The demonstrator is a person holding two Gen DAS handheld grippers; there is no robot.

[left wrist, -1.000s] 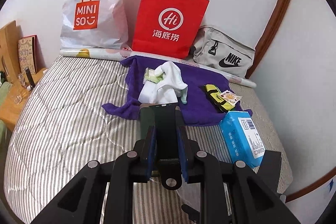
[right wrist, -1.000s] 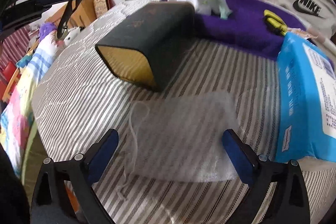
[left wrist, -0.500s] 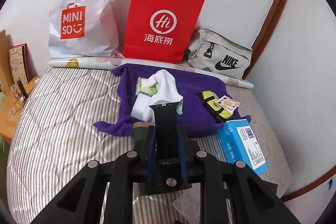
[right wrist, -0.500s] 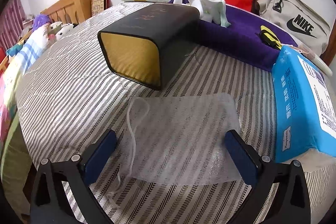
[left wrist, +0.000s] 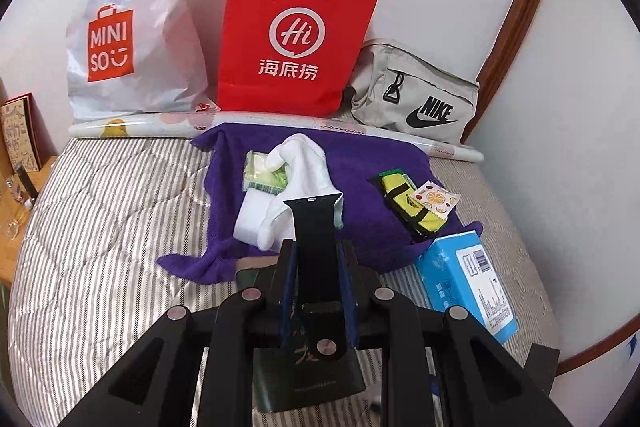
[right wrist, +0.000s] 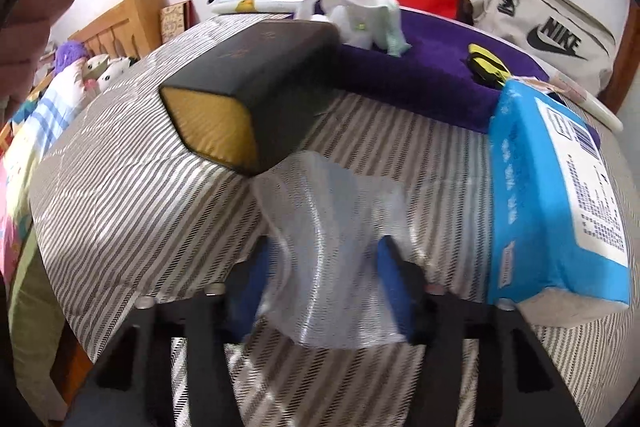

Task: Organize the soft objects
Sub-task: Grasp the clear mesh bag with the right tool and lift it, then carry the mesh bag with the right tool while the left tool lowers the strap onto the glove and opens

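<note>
In the right wrist view a translucent white foam sheet (right wrist: 324,247) lies on the striped bed (right wrist: 120,187). It is bunched up between the blue pads (right wrist: 390,267) of my right gripper (right wrist: 328,275), whose jaws are closing and press on its two edges. My left gripper (left wrist: 316,255) is shut on a black flat strip (left wrist: 314,227) that sticks out past its fingers. It hangs over a dark box (left wrist: 308,367) with gold lettering. That dark box (right wrist: 248,75) lies on its side, its yellow open end facing the right camera. White socks (left wrist: 296,167) lie on a purple towel (left wrist: 360,167).
A blue tissue pack (left wrist: 468,287) lies at the bed's right edge, a yellow-black bundle (left wrist: 412,203) on the towel. Against the wall stand a white Miniso bag (left wrist: 132,27), a red paper bag (left wrist: 296,39) and a grey Nike pouch (left wrist: 416,95). A wooden headboard (right wrist: 120,23) is at the left.
My right gripper's jaws have come in from wide apart and buckled the flat sheet upward between them. The left gripper, still holding the strip, has moved forward over the dark box.
</note>
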